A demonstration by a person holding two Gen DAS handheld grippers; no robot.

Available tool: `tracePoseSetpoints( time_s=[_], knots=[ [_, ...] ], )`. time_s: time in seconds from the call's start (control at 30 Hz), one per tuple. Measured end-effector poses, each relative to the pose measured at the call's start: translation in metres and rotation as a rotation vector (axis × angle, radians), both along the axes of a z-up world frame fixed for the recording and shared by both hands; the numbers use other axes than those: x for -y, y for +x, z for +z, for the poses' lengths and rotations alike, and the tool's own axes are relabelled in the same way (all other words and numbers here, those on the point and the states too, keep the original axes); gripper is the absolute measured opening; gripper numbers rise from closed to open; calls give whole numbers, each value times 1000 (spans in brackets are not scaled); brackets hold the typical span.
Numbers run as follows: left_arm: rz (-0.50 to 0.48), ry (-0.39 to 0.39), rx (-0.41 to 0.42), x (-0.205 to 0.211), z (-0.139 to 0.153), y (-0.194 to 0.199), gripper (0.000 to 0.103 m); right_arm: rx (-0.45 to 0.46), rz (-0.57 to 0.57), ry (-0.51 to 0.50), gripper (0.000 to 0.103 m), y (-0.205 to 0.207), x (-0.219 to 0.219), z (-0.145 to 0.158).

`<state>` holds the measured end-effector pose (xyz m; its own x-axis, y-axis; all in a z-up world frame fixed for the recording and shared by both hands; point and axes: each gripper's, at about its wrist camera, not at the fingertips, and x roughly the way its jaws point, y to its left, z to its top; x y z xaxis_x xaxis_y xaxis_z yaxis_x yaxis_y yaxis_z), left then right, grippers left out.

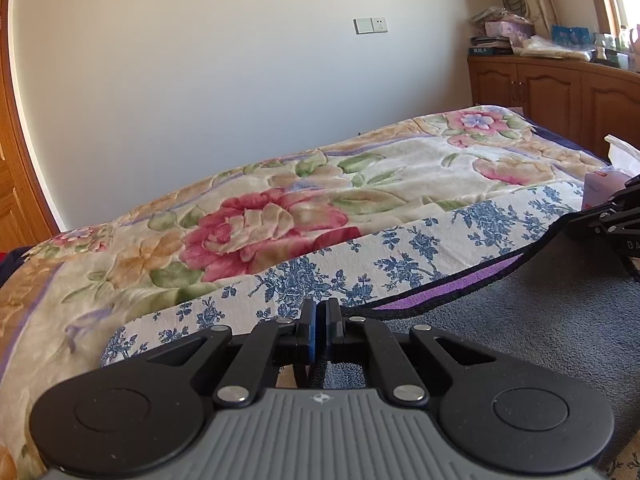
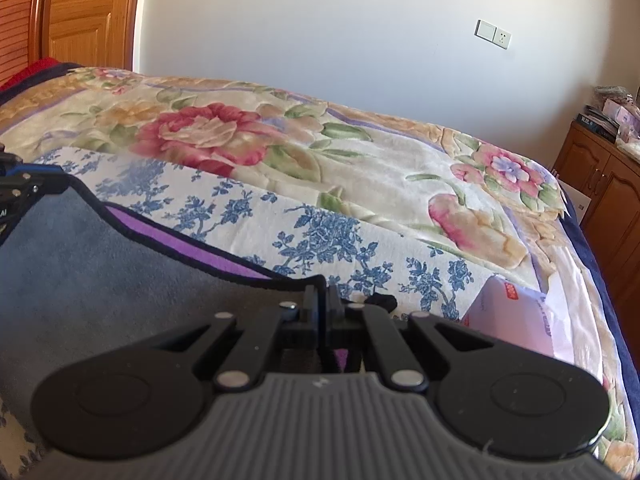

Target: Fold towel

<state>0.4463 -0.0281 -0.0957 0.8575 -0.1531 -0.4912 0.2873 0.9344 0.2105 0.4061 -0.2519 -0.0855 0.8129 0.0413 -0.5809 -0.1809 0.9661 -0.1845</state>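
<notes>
The towel is grey with a dark hem and a purple underside. It is lifted off the bed between the two grippers and sags in the middle. My left gripper is shut on the towel's left corner. My right gripper is shut on the towel's right corner. In the left wrist view the right gripper shows at the right edge. In the right wrist view the left gripper shows at the left edge.
Under the towel lies a white cloth with blue flowers on a floral blanket covering the bed. A pink and white tissue pack lies right of the towel. A wooden cabinet stands at the far right, a wooden door at the left.
</notes>
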Motion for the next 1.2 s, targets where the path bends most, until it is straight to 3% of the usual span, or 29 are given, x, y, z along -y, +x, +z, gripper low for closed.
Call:
tracePoseSetpoints(
  time_s=[0.57,0.97,1.0,1.03,1.1,1.17,1.2],
  knots=[
    [11,5,34,-2,-2,3,6,43,-8,3,4,1,1,-2],
    [28,14,-5,-3,-13,14,6,17,-47,4,4,7,2,-12],
    [26,15,-13,-2,-14,14,6,10,-54,9,16,7,3,-12],
    [27,19,-26,-2,-16,15,11,5,-59,18,31,7,5,-12],
    [31,14,-47,-4,-18,16,14,4,-55,42,45,5,8,-11],
    [51,-11,-53,-8,-17,15,46,6,-56,51,48,2,10,-9],
    [56,-29,-51,-10,-16,14,54,5,-57,52,48,1,11,-8]
  ],
)
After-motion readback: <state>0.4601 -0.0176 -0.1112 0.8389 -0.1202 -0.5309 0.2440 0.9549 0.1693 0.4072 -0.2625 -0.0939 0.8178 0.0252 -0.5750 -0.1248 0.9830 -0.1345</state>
